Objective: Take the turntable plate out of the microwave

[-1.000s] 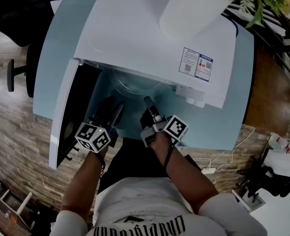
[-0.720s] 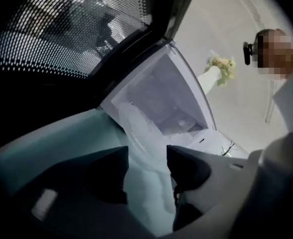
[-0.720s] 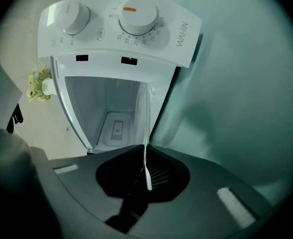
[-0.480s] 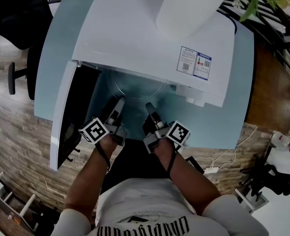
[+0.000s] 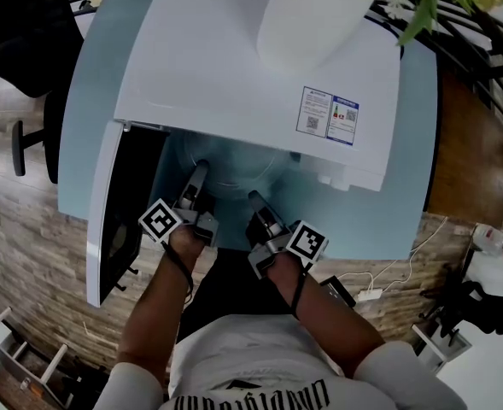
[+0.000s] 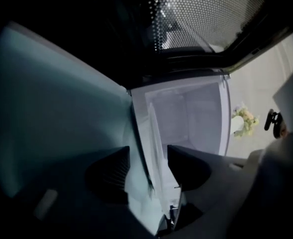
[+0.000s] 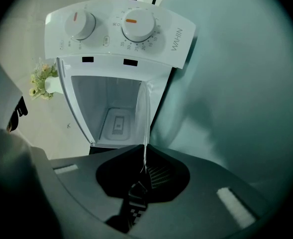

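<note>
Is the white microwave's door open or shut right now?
Open. The door of the white microwave stands swung out sideways, leaving the cavity exposed in both gripper views.

Pale blue table (image 5: 84, 118) on wooden floor (image 5: 29, 237); black chair (image 5: 25, 32) beside it; white plant pot (image 5: 307, 20).

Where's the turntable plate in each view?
Head view: turntable plate at the microwave mouth.
Left gripper view: plate edge-on between the left gripper's parted jaws.
Right gripper view: plate edge-on, clamped by the right gripper.
Shared landmark: the microwave, open cavity in both gripper views.
</note>
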